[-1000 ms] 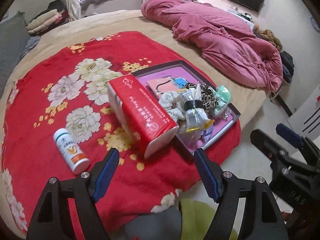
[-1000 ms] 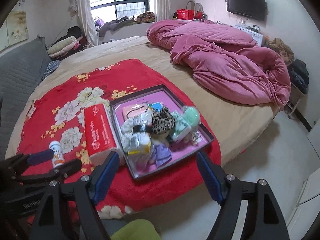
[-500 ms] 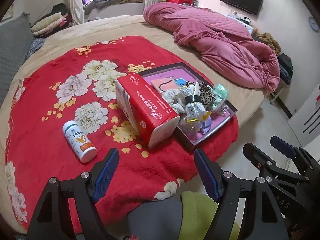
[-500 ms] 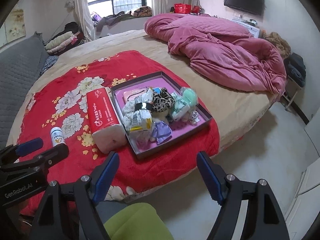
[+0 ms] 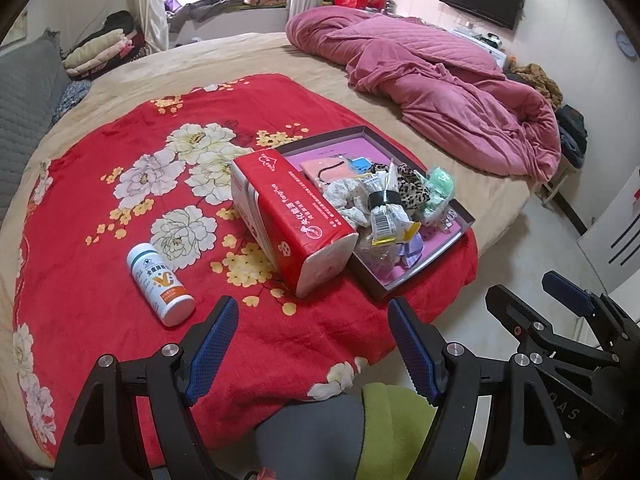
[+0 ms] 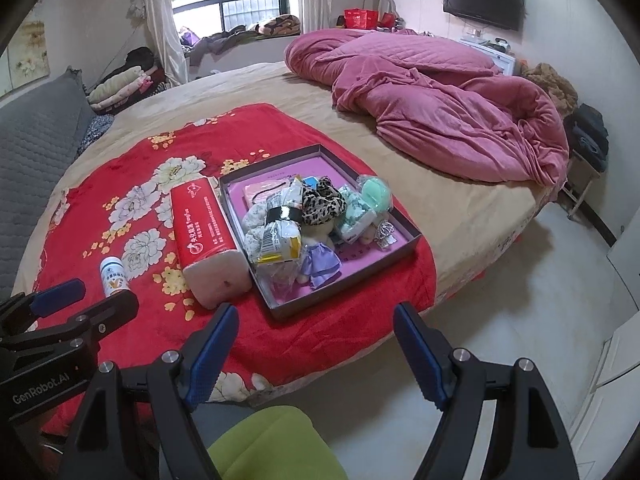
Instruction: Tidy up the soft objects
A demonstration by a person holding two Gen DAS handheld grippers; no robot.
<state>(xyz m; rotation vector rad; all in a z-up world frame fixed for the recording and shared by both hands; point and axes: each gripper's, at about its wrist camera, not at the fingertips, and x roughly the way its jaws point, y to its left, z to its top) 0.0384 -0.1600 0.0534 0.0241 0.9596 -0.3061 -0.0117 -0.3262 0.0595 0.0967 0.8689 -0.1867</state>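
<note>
Left gripper and right gripper, both spread and empty, hover short of the red tissue pack beside the cluttered tray.

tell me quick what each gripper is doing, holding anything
left gripper: open, holding nothing
right gripper: open, holding nothing

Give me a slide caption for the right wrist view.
Open right gripper hovers short of a cluttered tray and red tissue pack on a floral blanket.
</note>
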